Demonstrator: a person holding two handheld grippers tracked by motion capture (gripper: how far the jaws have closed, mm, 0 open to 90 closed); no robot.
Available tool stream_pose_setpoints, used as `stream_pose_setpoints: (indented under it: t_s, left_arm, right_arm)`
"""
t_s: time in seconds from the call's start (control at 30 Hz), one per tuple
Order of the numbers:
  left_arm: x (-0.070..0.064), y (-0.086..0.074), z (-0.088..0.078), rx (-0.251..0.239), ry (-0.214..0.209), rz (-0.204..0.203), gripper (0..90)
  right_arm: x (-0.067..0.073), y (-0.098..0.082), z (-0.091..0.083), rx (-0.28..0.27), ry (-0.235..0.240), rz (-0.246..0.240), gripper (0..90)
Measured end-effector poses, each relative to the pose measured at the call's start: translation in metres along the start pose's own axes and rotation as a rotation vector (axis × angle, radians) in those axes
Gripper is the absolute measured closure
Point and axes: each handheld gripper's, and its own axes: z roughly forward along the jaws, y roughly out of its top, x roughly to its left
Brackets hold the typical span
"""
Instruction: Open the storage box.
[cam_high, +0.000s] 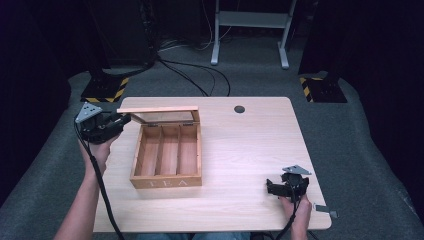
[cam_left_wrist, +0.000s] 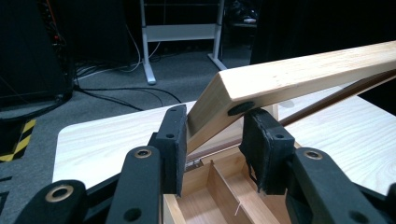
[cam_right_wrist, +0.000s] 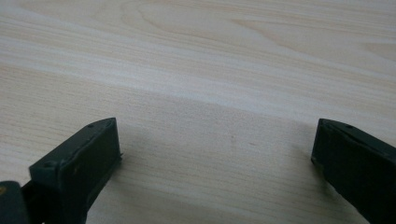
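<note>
While the right gripper (cam_high: 286, 187) rests wide open on the table (cam_high: 240, 150), holding nothing, the left gripper (cam_left_wrist: 212, 135) clamps the raised lid (cam_left_wrist: 289, 84) of the tea box (cam_high: 167, 160) at table's left.

1. One wooden tea box (cam_high: 167, 181), with one hinged lid (cam_high: 157, 109).
2. Three compartments (cam_high: 169, 150) inside the box.
3. Two handheld grippers: the left gripper (cam_high: 121, 120) and the right gripper (cam_high: 270, 186).
4. One table (cam_high: 250, 145), with one round cable hole (cam_high: 239, 109).
</note>
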Motion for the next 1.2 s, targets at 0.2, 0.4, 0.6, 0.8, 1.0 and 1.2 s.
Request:
stream_pose_setpoints:
  t_s: [0.2, 0.4, 0.6, 0.8, 1.0, 1.2]
  left_arm:
    - [-0.0002, 0.0001, -0.0001, 0.001, 0.002, 0.001, 60.1]
    - [-0.0001, 0.0001, 0.0, 0.0, 0.0, 0.001, 60.1]
    - [-0.0002, 0.0002, -0.0001, 0.001, 0.002, 0.002, 60.1]
    - [0.0001, 0.0007, -0.0002, 0.006, 0.002, 0.008, 60.1]
    - [0.0001, 0.0009, -0.0001, 0.007, 0.002, 0.01, 60.1]
    - [0.0002, 0.0009, -0.0002, 0.008, 0.001, 0.011, 60.1]
  right_arm:
    - [0.0, 0.0, 0.0001, -0.001, 0.0, 0.0, 0.8]
    - [0.0, 0.0, 0.0001, 0.0, 0.0, 0.0, 0.8]
    - [0.0, 0.0, 0.0001, -0.001, 0.0, 0.0, 0.8]
    - [0.0, 0.0, 0.0001, -0.001, 0.0, 0.0, 0.8]
    - [0.0, 0.0, 0.0001, -0.001, 0.0, 0.0, 0.8]
    - [-0.0001, 0.0, 0.0, 0.0, 0.0, -0.001, 0.8]
